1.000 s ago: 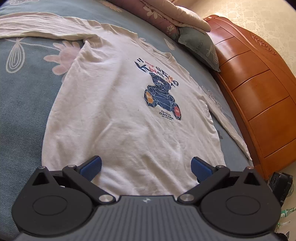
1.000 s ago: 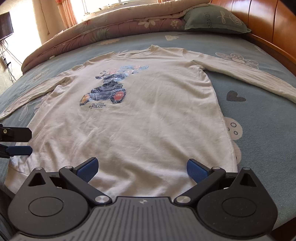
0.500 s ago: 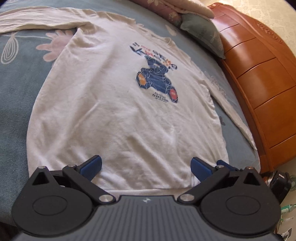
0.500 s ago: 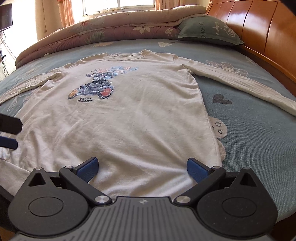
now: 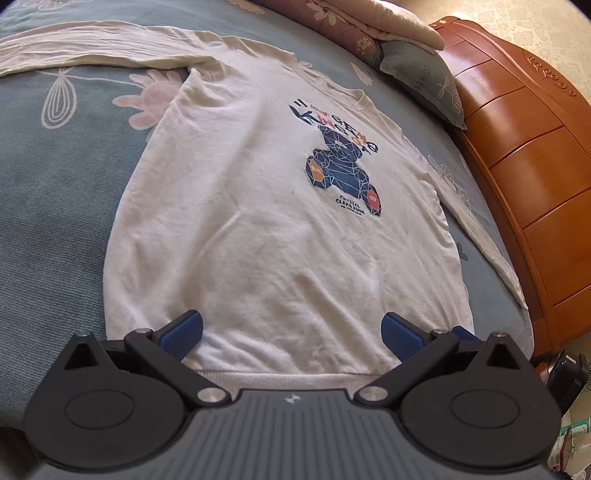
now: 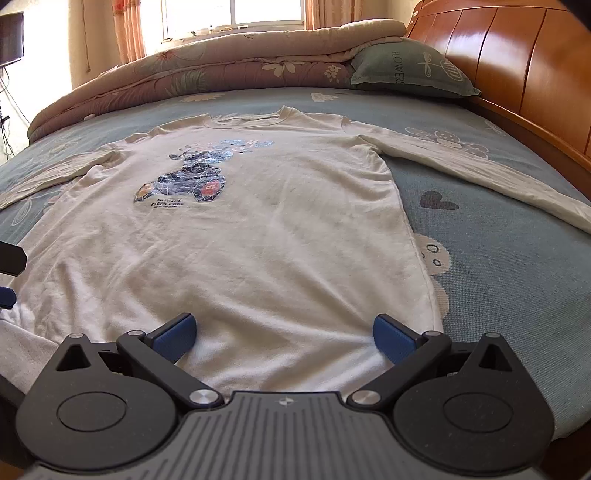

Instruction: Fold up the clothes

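White shirt (image 5: 266,229) spread flat, hem between both pairs of parted, empty jaws; blue bed (image 6: 509,266), wooden headboard (image 6: 517,62).

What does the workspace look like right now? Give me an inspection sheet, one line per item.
Surface: blue-grey patterned bedsheet.
Job's things: white long-sleeved shirt lies flat, print up, both sleeves spread out, unfolded.
Clutter: rolled quilt and green pillow at the far side.
Grippers: left gripper and right gripper open, at the shirt's hem, holding nothing.
Cables: wires by the wall.
Surroundings: wooden headboard, window with curtains.
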Demonstrator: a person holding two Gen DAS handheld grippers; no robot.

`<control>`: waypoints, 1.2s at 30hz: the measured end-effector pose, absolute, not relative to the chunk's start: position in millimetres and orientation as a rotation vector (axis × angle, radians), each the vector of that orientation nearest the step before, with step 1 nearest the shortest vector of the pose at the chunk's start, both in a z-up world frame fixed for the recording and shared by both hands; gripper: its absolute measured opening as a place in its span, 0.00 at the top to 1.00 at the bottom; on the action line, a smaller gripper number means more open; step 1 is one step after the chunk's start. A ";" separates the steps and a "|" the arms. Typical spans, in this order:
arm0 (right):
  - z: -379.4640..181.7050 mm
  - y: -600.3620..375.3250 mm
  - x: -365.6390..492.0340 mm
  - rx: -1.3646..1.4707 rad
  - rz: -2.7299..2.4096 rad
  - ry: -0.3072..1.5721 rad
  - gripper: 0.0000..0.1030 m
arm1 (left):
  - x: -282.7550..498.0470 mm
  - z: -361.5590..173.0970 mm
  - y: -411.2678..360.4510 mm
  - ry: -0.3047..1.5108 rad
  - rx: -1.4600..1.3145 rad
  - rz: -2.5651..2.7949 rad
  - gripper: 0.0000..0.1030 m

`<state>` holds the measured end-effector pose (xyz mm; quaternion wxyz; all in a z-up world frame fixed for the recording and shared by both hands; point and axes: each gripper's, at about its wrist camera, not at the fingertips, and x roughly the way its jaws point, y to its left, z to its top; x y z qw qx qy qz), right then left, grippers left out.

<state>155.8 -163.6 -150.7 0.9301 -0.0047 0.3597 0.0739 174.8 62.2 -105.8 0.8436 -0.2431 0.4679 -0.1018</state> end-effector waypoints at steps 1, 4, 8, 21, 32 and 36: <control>-150.6 -163.6 156.0 -0.010 0.151 0.737 0.00 | 174.1 -105.8 62.1 0.987 -0.510 -0.217 0.01; -151.4 -163.8 155.2 -0.007 0.151 0.730 0.00 | 171.6 -106.8 63.0 0.977 -0.510 -0.225 0.01; -151.9 -163.6 155.6 -0.005 0.150 0.729 0.00 | 169.5 -107.9 62.3 0.959 -0.494 -0.239 0.01; -151.7 -162.0 156.2 -0.006 0.131 0.735 0.00 | 168.3 -108.8 61.0 0.940 -0.479 -0.253 0.01; -131.6 -151.4 174.7 0.025 0.208 0.909 0.00 | 174.0 -102.9 65.8 0.930 -0.502 -0.265 0.01; -112.7 -155.5 175.9 0.154 0.333 0.876 0.00 | 192.9 -81.1 67.9 0.853 -0.470 -0.296 0.01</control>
